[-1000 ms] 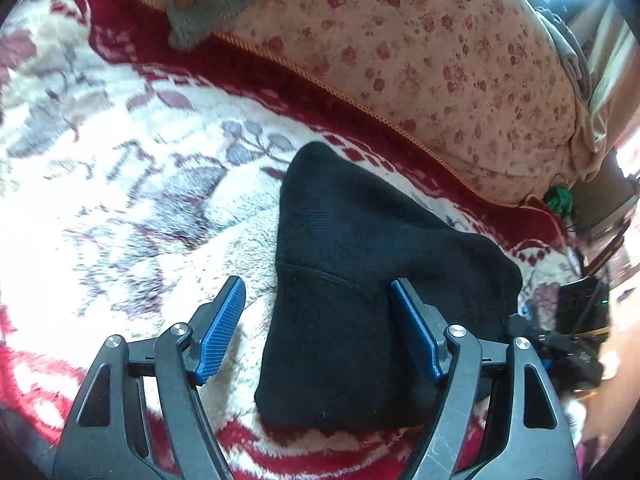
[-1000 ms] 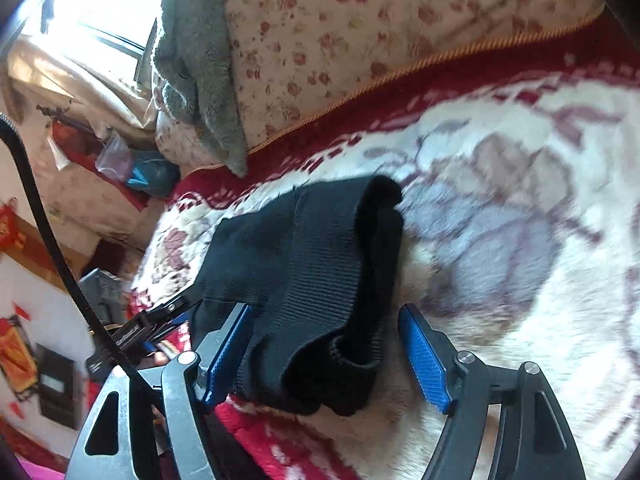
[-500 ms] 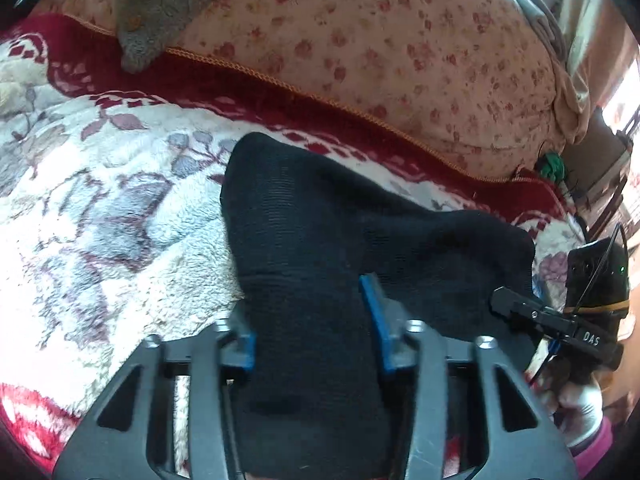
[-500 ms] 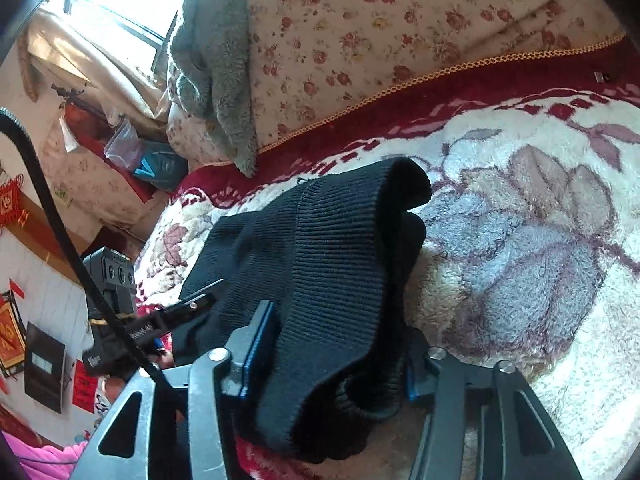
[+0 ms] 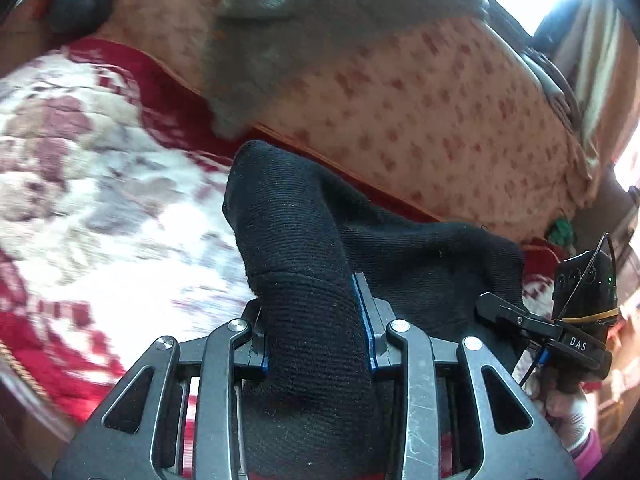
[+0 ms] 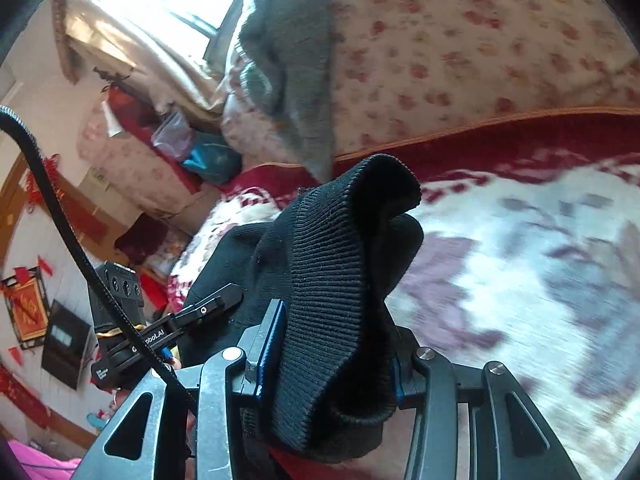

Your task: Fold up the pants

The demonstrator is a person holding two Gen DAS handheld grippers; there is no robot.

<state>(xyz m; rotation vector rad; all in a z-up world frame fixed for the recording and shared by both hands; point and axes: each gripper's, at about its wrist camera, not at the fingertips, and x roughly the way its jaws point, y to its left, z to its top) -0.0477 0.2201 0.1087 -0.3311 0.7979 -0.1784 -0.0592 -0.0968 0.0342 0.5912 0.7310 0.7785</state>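
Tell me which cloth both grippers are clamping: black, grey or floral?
The black knit pants, bunched between each gripper's fingers; the grey cloth drapes untouched over the floral bedding.

The black knit pants (image 5: 316, 280), already bunched into thick ribbed folds, are raised at both near ends into humps, while their middle sags across the red-and-white floral blanket (image 5: 100, 208) near the flowered pillow (image 5: 440, 120).

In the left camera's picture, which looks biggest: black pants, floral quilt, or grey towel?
1. Floral quilt.
2. Black pants, though nearness to the camera in the left tongs inflates them.
3. Grey towel.
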